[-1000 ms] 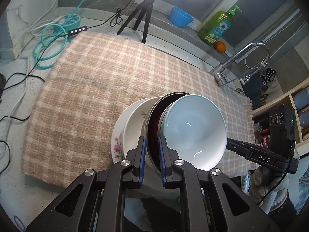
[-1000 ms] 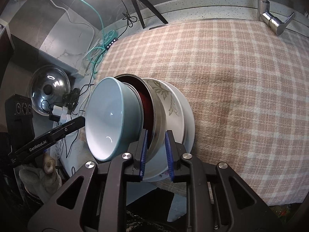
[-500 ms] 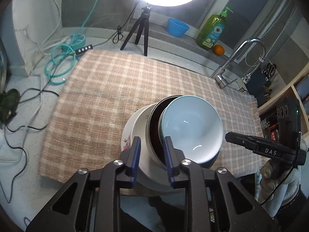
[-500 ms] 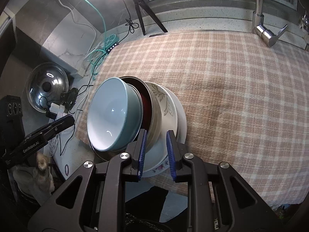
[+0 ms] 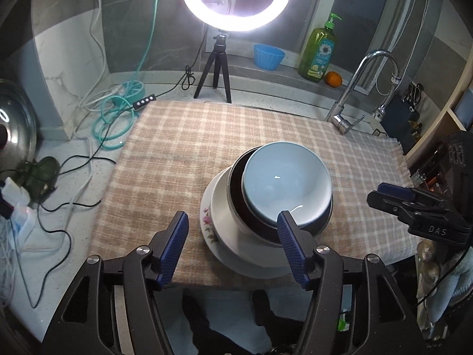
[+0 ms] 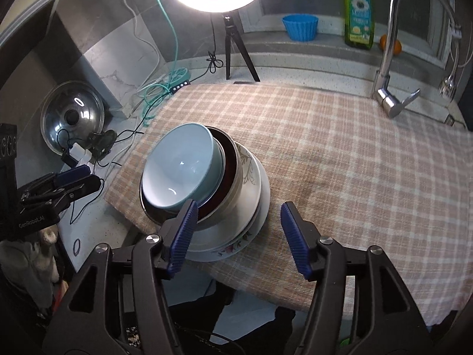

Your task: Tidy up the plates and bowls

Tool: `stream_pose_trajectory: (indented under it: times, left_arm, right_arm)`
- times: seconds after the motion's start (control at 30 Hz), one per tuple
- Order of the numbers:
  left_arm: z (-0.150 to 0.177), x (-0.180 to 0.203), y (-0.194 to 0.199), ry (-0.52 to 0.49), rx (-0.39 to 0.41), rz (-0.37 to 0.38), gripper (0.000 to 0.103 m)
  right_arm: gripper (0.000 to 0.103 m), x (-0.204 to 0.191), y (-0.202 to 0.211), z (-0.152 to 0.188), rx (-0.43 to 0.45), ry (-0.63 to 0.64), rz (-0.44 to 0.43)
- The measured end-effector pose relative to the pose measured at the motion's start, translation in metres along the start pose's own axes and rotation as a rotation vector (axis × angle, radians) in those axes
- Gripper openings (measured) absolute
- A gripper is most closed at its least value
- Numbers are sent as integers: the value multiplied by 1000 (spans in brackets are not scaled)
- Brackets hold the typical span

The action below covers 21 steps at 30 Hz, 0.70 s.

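A stack of dishes stands near the front edge of the checked cloth [image 5: 189,153]. A pale blue bowl [image 5: 285,183] [image 6: 180,171] sits on top, inside a dark metal bowl [image 5: 236,189] [image 6: 229,165], on a white bowl [image 5: 220,204] [image 6: 251,183] and a flowered plate [image 5: 207,222] [image 6: 233,247]. My left gripper [image 5: 233,248] is open and empty, just in front of the stack. My right gripper [image 6: 236,233] is open and empty, pulled back from the stack's near right side. Each gripper shows at the edge of the other's view.
A ring light on a tripod [image 5: 218,59] stands behind the cloth. A tap [image 5: 351,100] is at the back right, with a blue cup [image 5: 268,56], soap bottle [image 5: 317,50] and orange [image 5: 334,78] on the ledge. Cables [image 5: 112,115] and a pot lid [image 6: 72,118] lie left.
Both grippers have opened, let go of the stack's rims and drawn back. The stack now rests on the cloth.
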<state>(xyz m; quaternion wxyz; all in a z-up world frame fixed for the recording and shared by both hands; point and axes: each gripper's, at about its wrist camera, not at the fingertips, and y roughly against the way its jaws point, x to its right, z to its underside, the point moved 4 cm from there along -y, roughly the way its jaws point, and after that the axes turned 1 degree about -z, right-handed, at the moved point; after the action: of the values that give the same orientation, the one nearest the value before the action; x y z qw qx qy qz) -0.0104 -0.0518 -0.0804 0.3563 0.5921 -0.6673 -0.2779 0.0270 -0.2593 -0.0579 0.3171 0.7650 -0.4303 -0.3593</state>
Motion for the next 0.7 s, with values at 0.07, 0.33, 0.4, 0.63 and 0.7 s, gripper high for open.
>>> stream_pose_trajectory:
  times: [0.07, 0.33, 0.4, 0.63, 0.7]
  left_arm:
    - [3, 1, 5, -3, 13, -23, 64]
    - [10, 1, 13, 22, 23, -62, 64]
    - [10, 0, 15, 24, 30, -76, 64]
    - [8, 4, 21, 7, 54, -96, 64]
    - [7, 5, 21, 5, 54, -96, 64]
  right_arm:
    - [67, -2, 7, 2, 21, 16, 12]
    - [75, -8, 24, 11, 78, 57, 47]
    - [76, -9, 25, 13, 82, 63, 55]
    - [81, -11, 23, 17, 85, 52, 51]
    - [82, -12, 23, 15, 89, 60, 53]
